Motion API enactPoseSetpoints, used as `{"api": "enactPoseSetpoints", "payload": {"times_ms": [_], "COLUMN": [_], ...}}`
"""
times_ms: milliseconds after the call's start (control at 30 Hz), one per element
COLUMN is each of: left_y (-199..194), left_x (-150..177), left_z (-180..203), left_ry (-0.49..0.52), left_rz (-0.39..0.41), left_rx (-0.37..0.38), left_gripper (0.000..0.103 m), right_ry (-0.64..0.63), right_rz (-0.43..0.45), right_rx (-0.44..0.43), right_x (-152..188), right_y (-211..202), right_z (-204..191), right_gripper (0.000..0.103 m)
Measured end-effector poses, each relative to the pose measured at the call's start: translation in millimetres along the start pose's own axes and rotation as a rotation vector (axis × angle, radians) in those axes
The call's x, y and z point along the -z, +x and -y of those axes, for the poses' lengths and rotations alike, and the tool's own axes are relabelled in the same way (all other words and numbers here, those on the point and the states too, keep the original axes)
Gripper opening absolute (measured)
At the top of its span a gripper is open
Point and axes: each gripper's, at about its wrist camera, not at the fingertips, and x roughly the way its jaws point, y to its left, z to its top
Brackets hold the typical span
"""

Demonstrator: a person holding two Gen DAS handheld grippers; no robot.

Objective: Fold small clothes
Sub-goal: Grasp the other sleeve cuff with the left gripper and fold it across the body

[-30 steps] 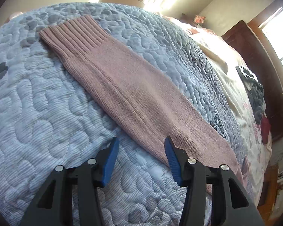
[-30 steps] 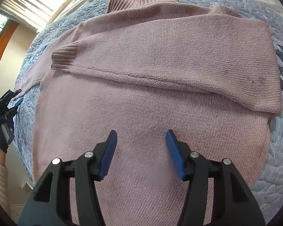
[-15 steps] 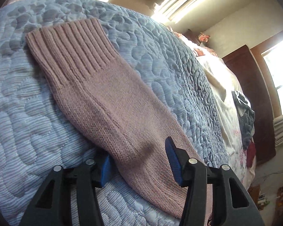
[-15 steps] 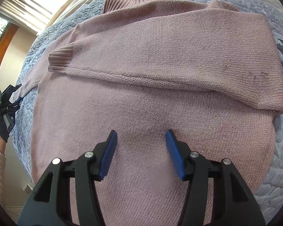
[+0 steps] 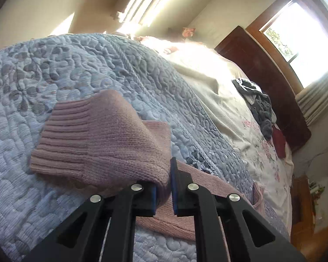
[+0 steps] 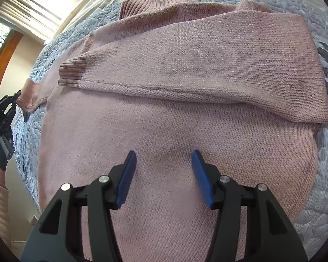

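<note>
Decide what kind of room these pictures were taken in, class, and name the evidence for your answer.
Most likely a bedroom in a home. A blue quilted bedspread covers a bed with a dark wooden headboard, there are windows with blinds, and loose clothes lie on the sheet.

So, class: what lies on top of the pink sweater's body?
One sleeve lies folded across the pink sweater, cuff showing. The chest beneath it is hidden.

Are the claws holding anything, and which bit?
The left claw pinches the pink sweater by its unfolded sleeve, just behind the ribbed cuff. The right claw is open, holding nothing.
</note>
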Motion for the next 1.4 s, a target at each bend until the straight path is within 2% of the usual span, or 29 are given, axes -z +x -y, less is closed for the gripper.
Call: {"api": "enactPoseSetpoints", "payload": {"times_ms": [267,467,633,800,967,1100,1167,1233,1300,1400], "left_y": [3,17,39,76,110,92,67,42,25,23], "left_x": [54,110,155,185,207,208,200,185,163,132], "left_z": [120,199,234,229,196,178,170,161,151,141], "left_ry": [0.227,0.337,0.368,0.365,0.274,0.212,0.224,0.258,0.279,0.314], "left_rz": [-0.044,-0.09,-0.154,-0.247,-0.392,-0.444,-0.441,-0.397,-0.328,-0.253], "left_rx": [0.137,0.241,0.283,0.222,0.18,0.251,0.288,0.281,0.241,0.13], "left_gripper": [0.01,0.01,0.01,0.01,0.012,0.017,0.017,0.02,0.021,0.023], "right_ry": [-0.009,0.015,0.019,0.031,0.039,0.033,0.017,-0.015,-0.04,-0.062], "right_rz": [0.021,0.032,0.034,0.033,0.021,0.003,0.0,0.011,0.018,0.01], "right_rx": [0.028,0.026,0.014,0.003,0.01,0.034,0.039,0.019,-0.015,-0.082], "right_x": [7,11,14,15,11,5,-2,-13,-29,-53], "right_y": [-16,-22,-22,-20,-18,-19,-22,-27,-29,-21], "right_z": [7,22,27,31,30,25,16,-1,-22,-56], "right_gripper": [0.053,0.053,0.053,0.053,0.053,0.053,0.055,0.055,0.056,0.056]}}
